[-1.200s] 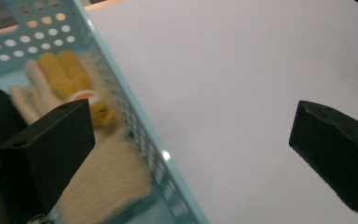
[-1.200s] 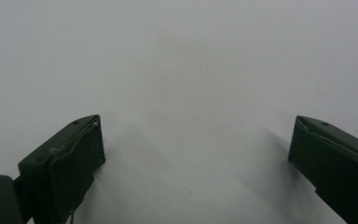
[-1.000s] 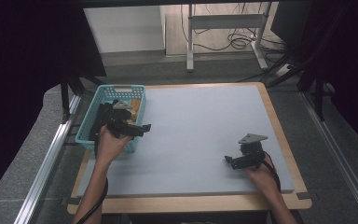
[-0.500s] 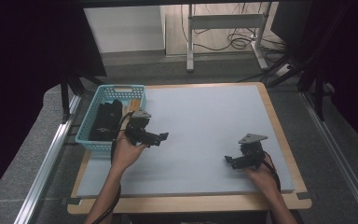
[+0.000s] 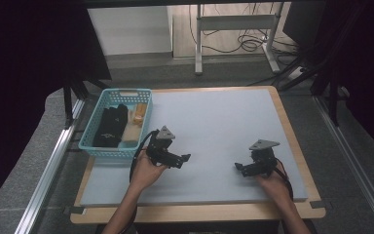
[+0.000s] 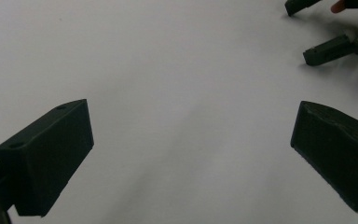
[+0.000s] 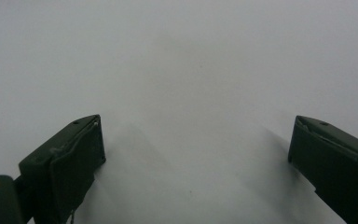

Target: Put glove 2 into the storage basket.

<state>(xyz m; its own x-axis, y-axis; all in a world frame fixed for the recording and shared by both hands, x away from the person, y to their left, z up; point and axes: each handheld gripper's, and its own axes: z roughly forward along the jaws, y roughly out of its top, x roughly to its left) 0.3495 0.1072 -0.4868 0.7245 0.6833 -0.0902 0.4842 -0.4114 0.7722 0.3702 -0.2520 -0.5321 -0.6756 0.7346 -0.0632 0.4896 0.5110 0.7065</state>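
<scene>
A pale grey mat (image 5: 224, 126) covered the wooden tabletop (image 5: 292, 141), leaving a thin strip of wood along the edges. A turquoise basket (image 5: 92, 144) sat at its left side, partly overhanging, holding dark and yellowish items.

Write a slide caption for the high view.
Both open claws, left claw and right claw, rest empty on the grey mat beside the filled turquoise basket.
</scene>
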